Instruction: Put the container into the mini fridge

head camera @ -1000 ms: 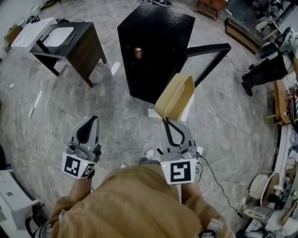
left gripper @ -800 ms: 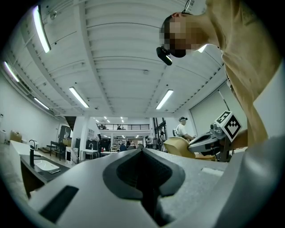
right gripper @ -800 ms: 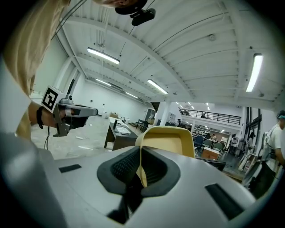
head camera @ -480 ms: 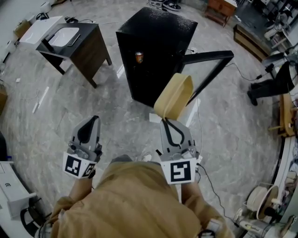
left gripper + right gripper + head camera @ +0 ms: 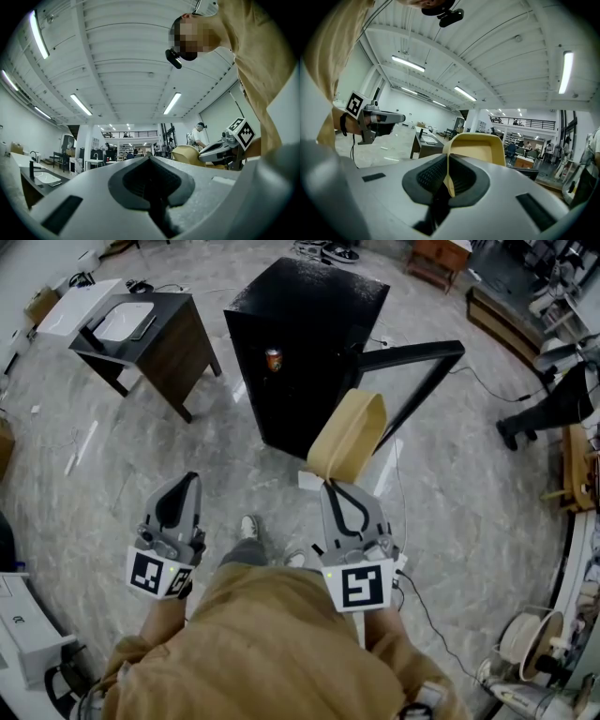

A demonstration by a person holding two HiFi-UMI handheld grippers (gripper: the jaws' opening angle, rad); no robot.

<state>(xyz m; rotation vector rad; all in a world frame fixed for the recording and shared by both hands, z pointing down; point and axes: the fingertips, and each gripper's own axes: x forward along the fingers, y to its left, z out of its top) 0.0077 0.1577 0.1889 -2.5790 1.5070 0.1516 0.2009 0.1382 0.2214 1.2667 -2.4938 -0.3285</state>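
Two grippers are held out side by side over a marbled grey floor, roughly level with each other in the head view. The right gripper has its jaws clenched on one thin wall of the container, a tan, open-topped tub that sticks up and forward from the jaw tips; the right gripper view shows that wall pinched edge-on between the ribbed pads. The left gripper has its jaws pressed together with nothing between them, and it is apart from the container. The container is in the air in front of the mini fridge, outside it and not touching it. The black fridge stands on the floor with its door swung wide to the right, and a small can sits inside the dark opening. A dark side table with a white basin set in its top stands to the fridge's left, well apart from both grippers
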